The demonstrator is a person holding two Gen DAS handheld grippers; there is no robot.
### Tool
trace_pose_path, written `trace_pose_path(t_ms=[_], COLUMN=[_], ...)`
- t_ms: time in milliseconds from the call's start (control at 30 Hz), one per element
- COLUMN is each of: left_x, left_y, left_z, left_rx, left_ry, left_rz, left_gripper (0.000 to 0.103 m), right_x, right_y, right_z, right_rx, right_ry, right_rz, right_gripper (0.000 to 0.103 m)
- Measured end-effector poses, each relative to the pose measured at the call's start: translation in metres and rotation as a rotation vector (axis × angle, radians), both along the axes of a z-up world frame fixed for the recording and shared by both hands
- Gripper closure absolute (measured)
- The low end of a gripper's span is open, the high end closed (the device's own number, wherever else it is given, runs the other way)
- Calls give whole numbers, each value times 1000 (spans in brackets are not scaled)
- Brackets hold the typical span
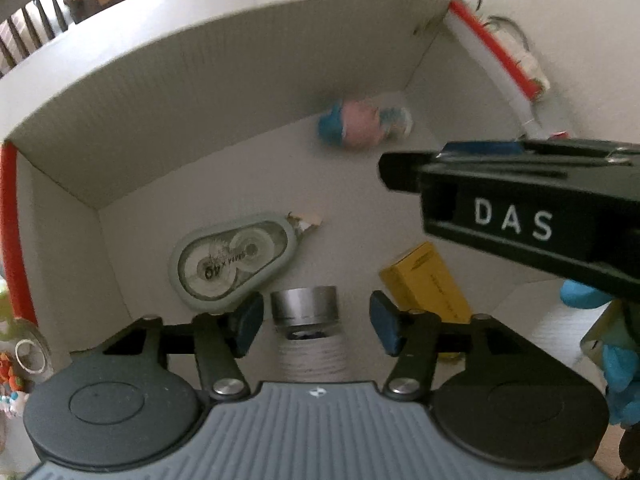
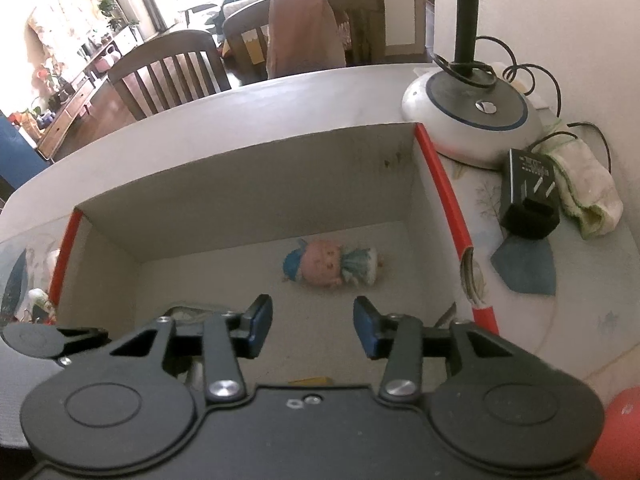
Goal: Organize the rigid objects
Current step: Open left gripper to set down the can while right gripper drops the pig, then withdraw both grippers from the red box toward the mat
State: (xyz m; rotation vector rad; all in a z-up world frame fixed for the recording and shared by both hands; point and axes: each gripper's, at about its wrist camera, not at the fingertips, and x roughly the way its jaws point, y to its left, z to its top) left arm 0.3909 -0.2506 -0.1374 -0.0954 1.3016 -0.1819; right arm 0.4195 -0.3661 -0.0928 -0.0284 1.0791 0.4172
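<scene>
I look down into a white cardboard box with red rims. My left gripper is open, and a silver-capped cylinder with a ribbed white body stands between its blue pads with a gap on each side. A grey-green correction tape dispenser lies to its left and a small yellow box to its right. A pink and blue doll lies further back. My right gripper hangs open over the box floor with nothing between its fingers, and the doll lies beyond them.
The right gripper's black body reaches in over the box, held by a blue-gloved hand. Right of the box stand a lamp base, a black adapter, a folded cloth and a blue mask. Chairs stand behind the table.
</scene>
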Motion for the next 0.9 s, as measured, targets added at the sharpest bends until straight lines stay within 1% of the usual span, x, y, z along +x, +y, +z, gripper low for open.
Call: trace_pose_path(t_ms=[200,267,333,500,633,800,900], left_x=[-15,-17,-22,-32,-39,-58,-71], left_y=[8,12,3,15,17,31,42], left_z=[19,28,34,50,58,74,83], left_rx=[-29,-34,-34,-52,-52,-66,-76], left_ry=[-77,-96,-114,-149,-182,-216,-236], left_rz=[15,18,22,45,50,60,71], left_gripper=[45,45,45,45,45,45,45], right_x=[-13,-18,-22,-35,-48,-67,-80], right_y=[1,1,1,-2,-1,3,9], right_z=[14,20,25,38,49,62,71], right_rx=[21,30,39,71,91,127,145], right_ry=[-22,-33,-40,-56,-72,-90,-103], right_rz=[20,25,25,22,28,45,58], right_gripper=[53,50,48,44,40,39,33])
